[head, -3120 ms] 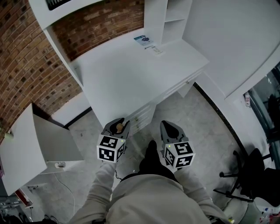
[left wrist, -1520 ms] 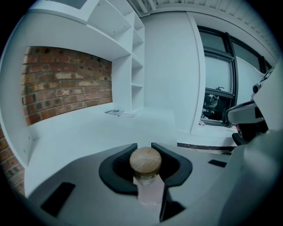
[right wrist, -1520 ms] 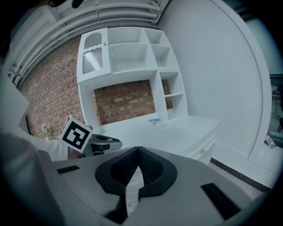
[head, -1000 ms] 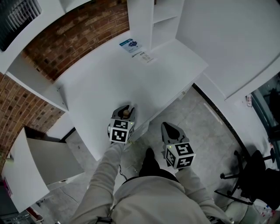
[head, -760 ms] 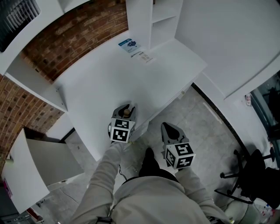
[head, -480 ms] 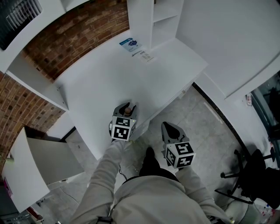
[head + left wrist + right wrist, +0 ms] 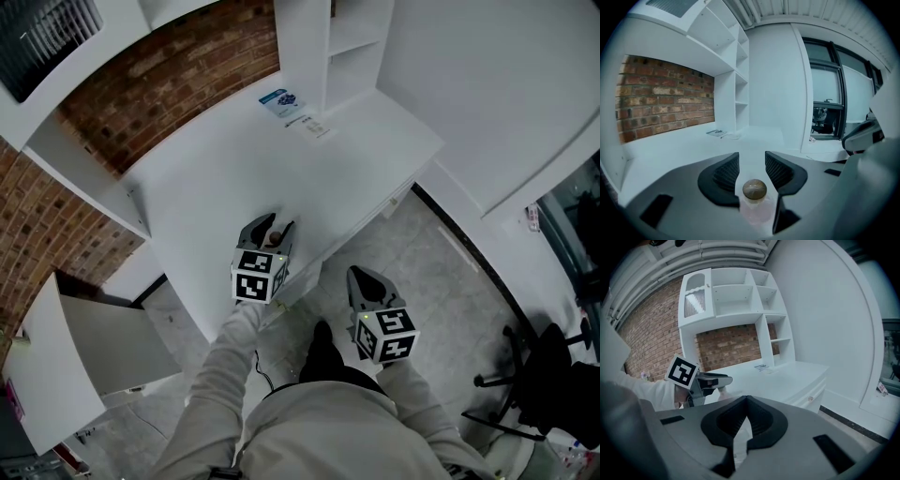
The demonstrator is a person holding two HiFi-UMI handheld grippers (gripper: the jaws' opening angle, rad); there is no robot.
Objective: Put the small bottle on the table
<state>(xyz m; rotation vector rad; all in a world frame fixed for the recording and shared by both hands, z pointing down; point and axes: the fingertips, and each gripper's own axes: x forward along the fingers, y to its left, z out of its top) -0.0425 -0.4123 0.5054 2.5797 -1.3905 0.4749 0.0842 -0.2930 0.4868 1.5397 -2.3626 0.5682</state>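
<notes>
The small clear bottle (image 7: 276,231) with a brown round cap (image 7: 754,189) stands upright on the white table (image 7: 234,169), close to its front edge. My left gripper (image 7: 271,223) is around it. Its jaws are opening, and in the left gripper view (image 7: 751,161) a gap shows between the cap and the ribbed pads (image 7: 727,172) on each side. My right gripper (image 7: 363,276) hangs over the floor in front of the table. Its jaws meet at the tips (image 7: 743,401) with nothing between them. The right gripper view also shows the left gripper (image 7: 707,379) from the side.
Two leaflets (image 7: 278,98) lie at the back of the table by a white shelf unit (image 7: 323,37). Behind is a brick wall (image 7: 159,84). A white cabinet door (image 7: 56,328) stands open at the left. An office chair (image 7: 539,375) is at the right.
The left gripper came from over the floor to the table's front edge with the bottle. In the last half second its jaws spread apart from the bottle. The right gripper stayed put.
</notes>
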